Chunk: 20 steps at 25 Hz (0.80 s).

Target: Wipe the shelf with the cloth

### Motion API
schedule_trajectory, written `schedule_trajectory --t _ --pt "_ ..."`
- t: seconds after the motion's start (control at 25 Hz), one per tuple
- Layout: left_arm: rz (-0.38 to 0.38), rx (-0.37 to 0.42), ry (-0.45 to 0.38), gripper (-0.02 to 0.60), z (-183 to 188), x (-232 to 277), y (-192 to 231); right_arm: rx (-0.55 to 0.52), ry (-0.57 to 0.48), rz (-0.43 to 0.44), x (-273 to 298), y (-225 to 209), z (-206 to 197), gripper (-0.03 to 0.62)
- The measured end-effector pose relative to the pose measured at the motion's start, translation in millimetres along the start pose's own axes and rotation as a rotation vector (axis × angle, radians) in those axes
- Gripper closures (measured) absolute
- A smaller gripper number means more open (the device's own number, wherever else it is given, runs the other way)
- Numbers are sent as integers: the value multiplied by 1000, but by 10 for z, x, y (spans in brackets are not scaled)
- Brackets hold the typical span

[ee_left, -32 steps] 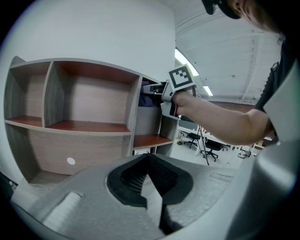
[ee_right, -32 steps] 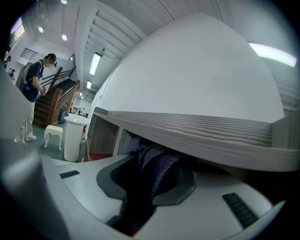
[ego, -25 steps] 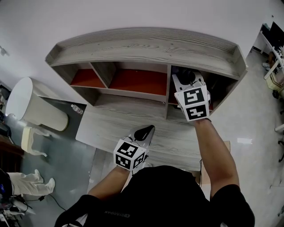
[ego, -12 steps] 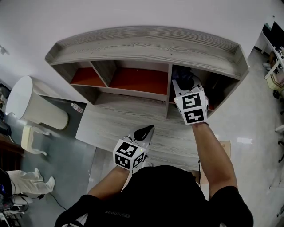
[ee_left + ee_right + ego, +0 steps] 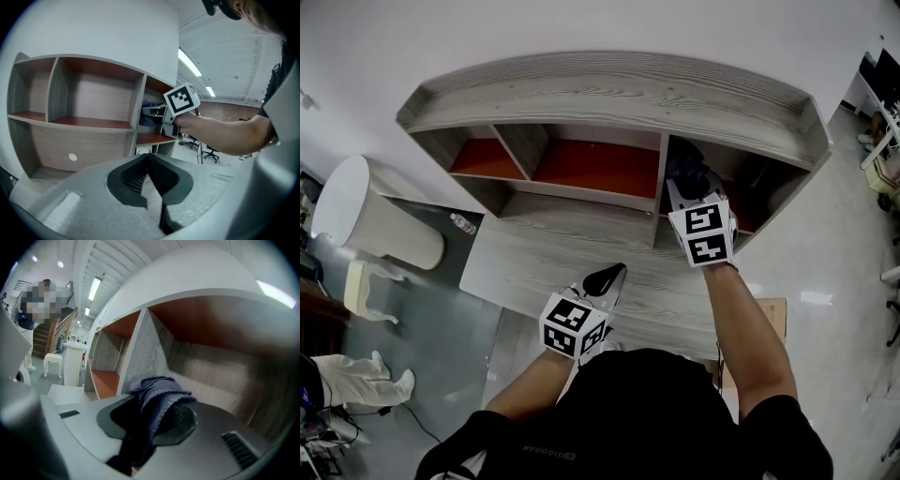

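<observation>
The long grey wooden shelf unit with orange-red inner boards (image 5: 619,94) stands at the back of a grey wood-grain tabletop (image 5: 539,262) and has three open compartments. The right gripper (image 5: 694,183) reaches into the right compartment, and its jaws are closed on a dark blue-grey woven cloth (image 5: 686,161). In the right gripper view the cloth (image 5: 159,392) is bunched up between the two jaws of the right gripper (image 5: 157,420) and rises above them, with the grey divider wall at its left and the pale back panel behind it. Whether the cloth touches the orange floor of the compartment cannot be told. The left gripper (image 5: 607,278) is over the front part of the tabletop, well apart from the shelf unit, and points toward it. In the left gripper view the jaws of the left gripper (image 5: 149,164) are pressed together at their tips with nothing between them. To the left of the table stands a white round bin (image 5: 366,220), and near it lies a small clear plastic bottle (image 5: 462,226).
</observation>
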<state>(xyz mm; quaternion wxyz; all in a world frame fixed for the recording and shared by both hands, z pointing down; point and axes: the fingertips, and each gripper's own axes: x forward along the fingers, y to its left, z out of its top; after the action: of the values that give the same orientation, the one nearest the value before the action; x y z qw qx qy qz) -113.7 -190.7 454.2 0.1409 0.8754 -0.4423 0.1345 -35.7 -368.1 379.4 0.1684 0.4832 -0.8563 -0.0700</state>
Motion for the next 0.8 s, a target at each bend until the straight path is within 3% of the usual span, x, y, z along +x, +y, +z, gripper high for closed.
schedule_trajectory --t 0.8 --pt "17 -15 -1 574 -9 -22 107 173 124 43 286 122 -697 494"
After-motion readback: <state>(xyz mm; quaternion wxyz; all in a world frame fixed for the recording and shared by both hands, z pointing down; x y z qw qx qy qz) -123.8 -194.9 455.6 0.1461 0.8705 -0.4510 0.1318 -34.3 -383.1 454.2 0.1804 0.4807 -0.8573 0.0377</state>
